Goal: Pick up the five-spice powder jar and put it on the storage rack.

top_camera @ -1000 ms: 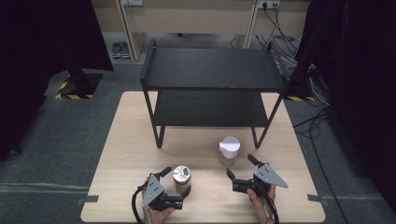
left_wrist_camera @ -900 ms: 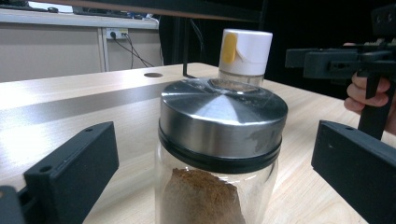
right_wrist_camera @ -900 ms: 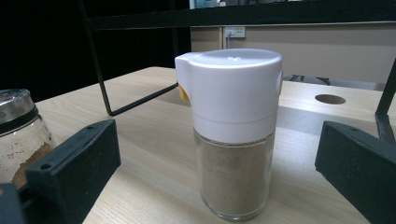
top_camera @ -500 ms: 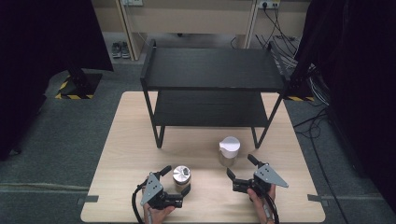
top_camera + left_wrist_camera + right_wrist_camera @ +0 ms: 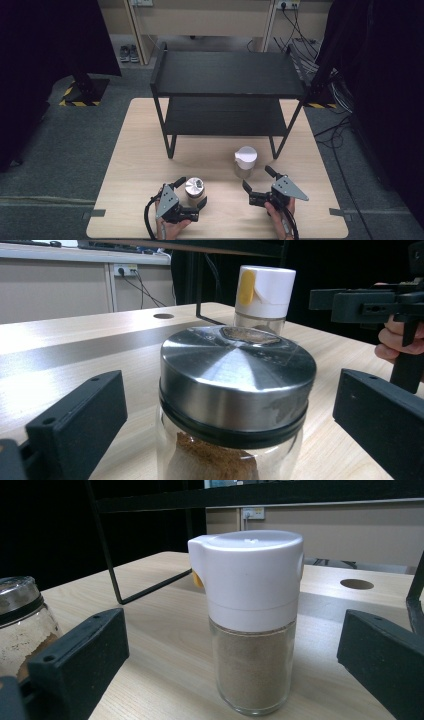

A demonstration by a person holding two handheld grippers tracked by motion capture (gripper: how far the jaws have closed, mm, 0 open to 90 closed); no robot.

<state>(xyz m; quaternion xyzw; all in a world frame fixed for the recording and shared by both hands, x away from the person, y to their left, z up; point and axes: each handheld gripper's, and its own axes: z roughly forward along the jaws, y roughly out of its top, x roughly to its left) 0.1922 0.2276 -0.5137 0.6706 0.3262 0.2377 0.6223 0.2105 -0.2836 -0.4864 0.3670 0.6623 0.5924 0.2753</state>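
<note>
Almost nothing is shifting since the earlier frames: both grippers are staying near the front edge of the table (image 5: pixel 130 150), and the two jars are standing where they stood. The left gripper (image 5: pixel 191 194) is waiting with its jaws spread wide on either side of the steel-lidded jar (image 5: pixel 193 188), not touching it. That jar is sitting near the front of the table, left of centre; it is clear glass, showing brown powder under a brushed metal lid with a black band (image 5: pixel 235 380). The right gripper (image 5: pixel 258 180) is likewise holding its jaws well apart, pointing at the white-capped jar (image 5: pixel 245 161), which is standing just beyond its tips, right of centre. This one is carrying a tall white cap with a yellow tab and holding pale tan powder (image 5: pixel 252 625). Two jars and two grippers are in play. Farther back, one black two-tier shelf rack (image 5: pixel 227 75) is standing across the table, its front legs planted behind the jars. Nothing is lying between either gripper and its jar.
</note>
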